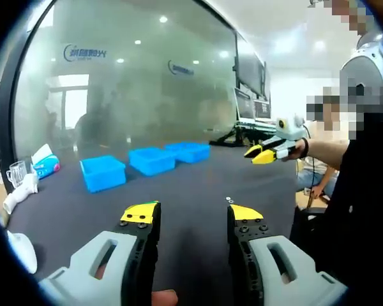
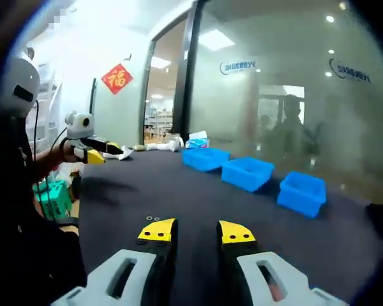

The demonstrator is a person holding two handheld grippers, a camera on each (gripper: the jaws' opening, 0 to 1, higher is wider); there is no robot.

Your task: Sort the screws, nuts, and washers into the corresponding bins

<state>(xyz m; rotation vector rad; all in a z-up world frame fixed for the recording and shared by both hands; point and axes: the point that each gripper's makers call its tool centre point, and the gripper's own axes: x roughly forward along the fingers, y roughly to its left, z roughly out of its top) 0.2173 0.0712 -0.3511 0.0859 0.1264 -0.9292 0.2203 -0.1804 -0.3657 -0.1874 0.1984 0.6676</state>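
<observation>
Red diamond sign point(image 2: 117, 78) on wall reads "福"; glass-wall logos point(image 2: 237, 66) perhaps illegible

Three bins sit in a row on the table point(image 1: 198, 191), back near the glass wall point(image 1: 134, 83): near bin point(image 1: 103, 173), middle bin point(image 1: 152, 160), far bin point(image 1: 188, 152). Left of them there's a glass mug point(image 1: 16, 173) and a tissue pack point(image 1: 46, 166) near the table edge. A few small hardware bits point(image 1: 230, 199) lie on the table, well apart from the bins. Monitors point(image 1: 250, 73) stand beyond the table's far end.
</observation>
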